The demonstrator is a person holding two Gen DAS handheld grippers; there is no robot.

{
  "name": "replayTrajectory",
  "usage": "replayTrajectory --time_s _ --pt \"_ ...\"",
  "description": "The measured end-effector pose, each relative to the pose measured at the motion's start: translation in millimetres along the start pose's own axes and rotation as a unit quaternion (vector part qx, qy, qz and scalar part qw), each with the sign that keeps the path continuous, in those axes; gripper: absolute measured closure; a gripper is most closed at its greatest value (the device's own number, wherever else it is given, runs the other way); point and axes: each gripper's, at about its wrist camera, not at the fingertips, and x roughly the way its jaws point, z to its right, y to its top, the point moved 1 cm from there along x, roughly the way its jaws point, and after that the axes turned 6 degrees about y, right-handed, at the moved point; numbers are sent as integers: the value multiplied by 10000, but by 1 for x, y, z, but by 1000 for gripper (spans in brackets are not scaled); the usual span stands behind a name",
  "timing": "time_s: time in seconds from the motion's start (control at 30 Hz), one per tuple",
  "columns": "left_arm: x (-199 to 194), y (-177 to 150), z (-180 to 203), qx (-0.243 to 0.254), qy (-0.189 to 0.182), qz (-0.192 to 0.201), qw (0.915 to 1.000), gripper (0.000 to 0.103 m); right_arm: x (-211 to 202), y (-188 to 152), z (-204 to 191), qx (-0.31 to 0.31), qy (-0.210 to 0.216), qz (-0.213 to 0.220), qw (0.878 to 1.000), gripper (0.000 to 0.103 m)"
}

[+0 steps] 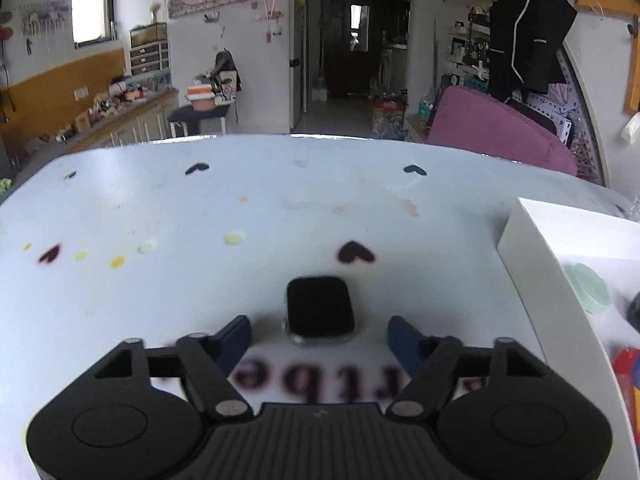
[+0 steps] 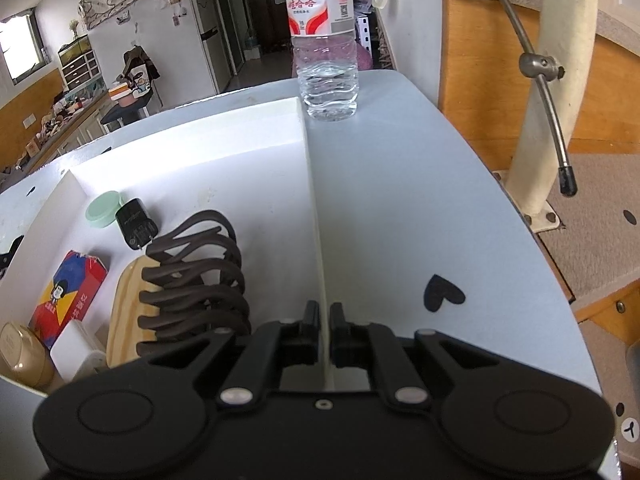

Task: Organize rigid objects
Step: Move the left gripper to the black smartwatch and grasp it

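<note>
A smartwatch body (image 1: 320, 310) with a black screen lies flat on the pale table (image 1: 200, 216), between the tips of my left gripper (image 1: 320, 330), which is open around it without touching. My right gripper (image 2: 324, 316) is shut on the right wall of the white box (image 2: 316, 216). In the box lie a wooden rack with dark loops (image 2: 192, 276), a black plug adapter (image 2: 134, 218), a mint round lid (image 2: 105, 208), a red carton (image 2: 70, 296) and a tan jar (image 2: 22, 354). The box also shows at the right of the left wrist view (image 1: 536, 264).
A clear water bottle (image 2: 326, 40) stands on the table behind the box's far right corner. Black heart stickers (image 2: 442, 292) mark the tabletop. A wooden cabinet and a metal lamp arm (image 2: 540, 76) stand to the right; a pink chair (image 1: 500, 128) is beyond the far edge.
</note>
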Motion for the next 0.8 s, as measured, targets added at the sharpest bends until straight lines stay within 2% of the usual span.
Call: replayTrajectory --time_s 0.1,0.13,0.37,0.47,0.6,0.7,0.8 --pt "1 3 3 32 19 107 9999 51 0 0 0 0 -2 -3 10000 97" --pt "2 2 4 39 37 118 9999 61 0 0 0 2 0 -1 10000 97" --pt "-4 4 3 31 -38 151 9999 61 0 0 0 2 6 1 10000 97" --pt "-21 15 9 76 -193 326 9993 62 0 0 -1 -14 6 -8 10000 97" --pt "-58 41 42 457 -863 610 9933 62 0 1 -1 -38 4 -12 10000 97" --pt "-84 58 77 812 -1375 858 9834 62 0 0 -1 -34 3 -10 10000 97" --pt "-99 67 113 1032 -1789 918 9741 62 0 0 0 -27 16 1 10000 97"
